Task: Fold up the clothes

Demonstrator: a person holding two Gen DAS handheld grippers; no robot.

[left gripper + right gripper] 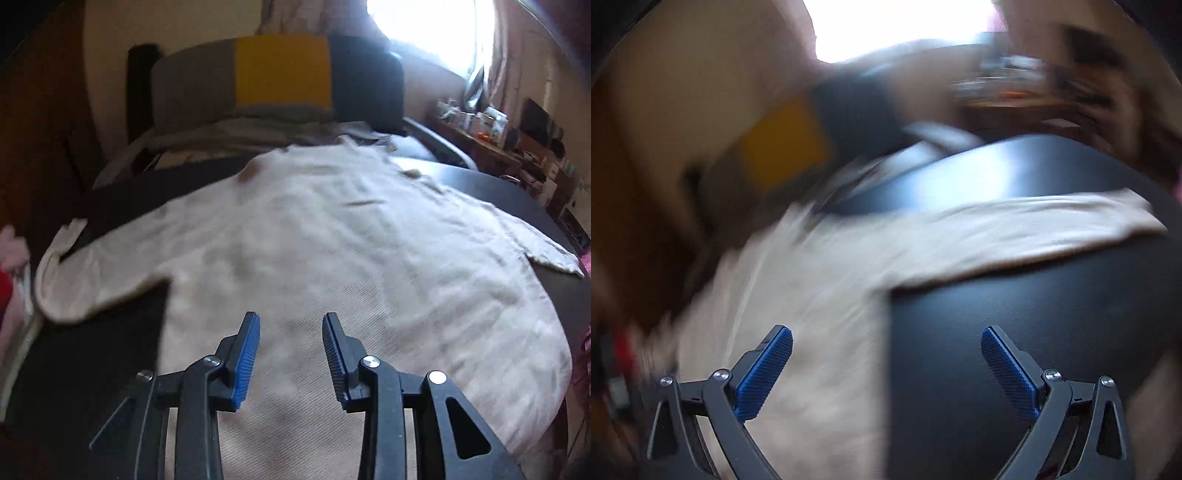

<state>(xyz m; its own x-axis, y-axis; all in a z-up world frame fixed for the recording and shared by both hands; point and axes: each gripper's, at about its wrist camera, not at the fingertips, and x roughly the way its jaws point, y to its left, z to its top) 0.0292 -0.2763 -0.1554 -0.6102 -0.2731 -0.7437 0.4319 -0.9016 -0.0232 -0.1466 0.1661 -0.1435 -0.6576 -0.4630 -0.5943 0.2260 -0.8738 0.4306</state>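
Observation:
A cream short-sleeved shirt (314, 251) lies spread flat on a dark table (122, 332), with one sleeve out to the left and one to the right. My left gripper (291, 325) is open and empty, hovering over the shirt's near body part. In the blurred right wrist view the shirt (812, 280) covers the left half, with its sleeve reaching right across the table (1015, 332). My right gripper (886, 343) is wide open and empty above the shirt's side edge.
A chair with a grey, yellow and dark back (280, 70) stands behind the table. A cluttered shelf (517, 136) is at the right under a bright window. Red and pink items (9, 280) lie at the left table edge.

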